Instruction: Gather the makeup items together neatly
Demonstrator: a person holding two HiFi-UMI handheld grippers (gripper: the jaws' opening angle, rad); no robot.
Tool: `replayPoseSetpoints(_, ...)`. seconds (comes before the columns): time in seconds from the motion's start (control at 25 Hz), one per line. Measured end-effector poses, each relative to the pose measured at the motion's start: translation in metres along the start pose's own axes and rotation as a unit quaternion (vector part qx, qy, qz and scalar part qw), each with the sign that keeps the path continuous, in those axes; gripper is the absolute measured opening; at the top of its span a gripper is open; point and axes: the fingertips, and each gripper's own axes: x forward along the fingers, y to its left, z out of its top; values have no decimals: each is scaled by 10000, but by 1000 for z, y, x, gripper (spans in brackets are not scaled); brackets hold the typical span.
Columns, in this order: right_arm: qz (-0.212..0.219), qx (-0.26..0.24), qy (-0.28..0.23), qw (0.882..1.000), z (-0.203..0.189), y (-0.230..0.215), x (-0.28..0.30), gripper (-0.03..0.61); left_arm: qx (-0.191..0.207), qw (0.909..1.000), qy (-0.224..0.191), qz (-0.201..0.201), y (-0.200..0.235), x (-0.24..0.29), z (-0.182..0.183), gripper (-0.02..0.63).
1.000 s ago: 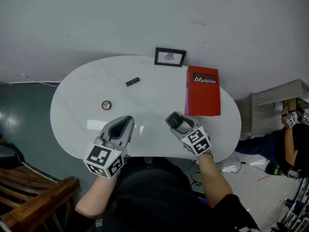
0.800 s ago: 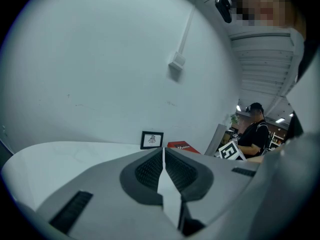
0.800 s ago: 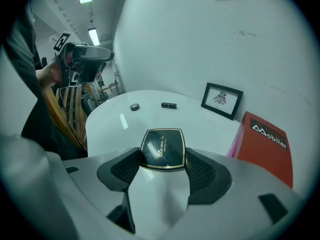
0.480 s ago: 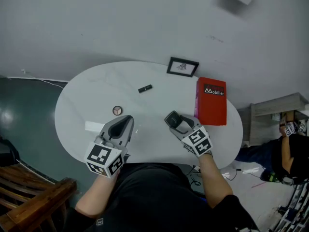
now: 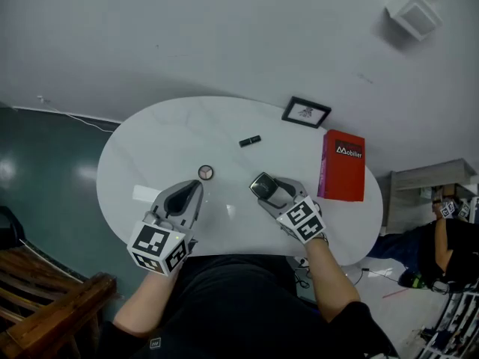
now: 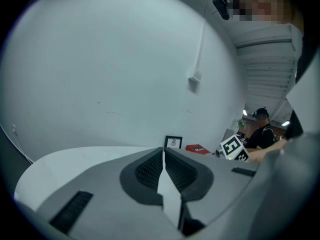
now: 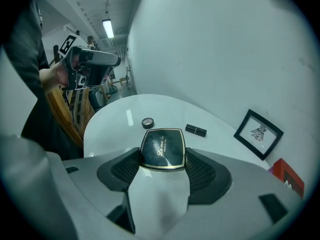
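My right gripper (image 5: 263, 188) (image 7: 162, 153) is shut on a black square powder compact (image 7: 162, 149) (image 5: 261, 186) with a gold rim, held above the white oval table (image 5: 150, 140). A small round makeup pot (image 5: 206, 173) (image 7: 147, 122) lies on the table a little ahead of my left gripper (image 5: 193, 188) (image 6: 163, 156), which is shut with nothing between its jaws. A black lipstick tube (image 5: 250, 140) (image 7: 195, 130) lies further back, near the table's middle.
A red box (image 5: 343, 165) (image 7: 288, 178) lies at the table's right end. A small framed picture (image 5: 306, 113) (image 7: 258, 133) (image 6: 173, 142) leans against the wall behind the table. A wooden bench (image 5: 45, 298) stands at the lower left. Another person (image 5: 447, 238) is at the far right.
The view has swung left, so the table's items sit further right in the frame. Both grippers have shifted across the table; the left now sits close behind the round pot. The right still holds the compact.
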Motion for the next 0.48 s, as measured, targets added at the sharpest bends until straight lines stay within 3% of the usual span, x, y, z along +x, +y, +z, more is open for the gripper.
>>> replayPoseSetpoints(0.48, 970, -1074, 453, 9884, 15, 29, 68, 261, -418, 9976, 94, 551, 39, -2, -24, 23)
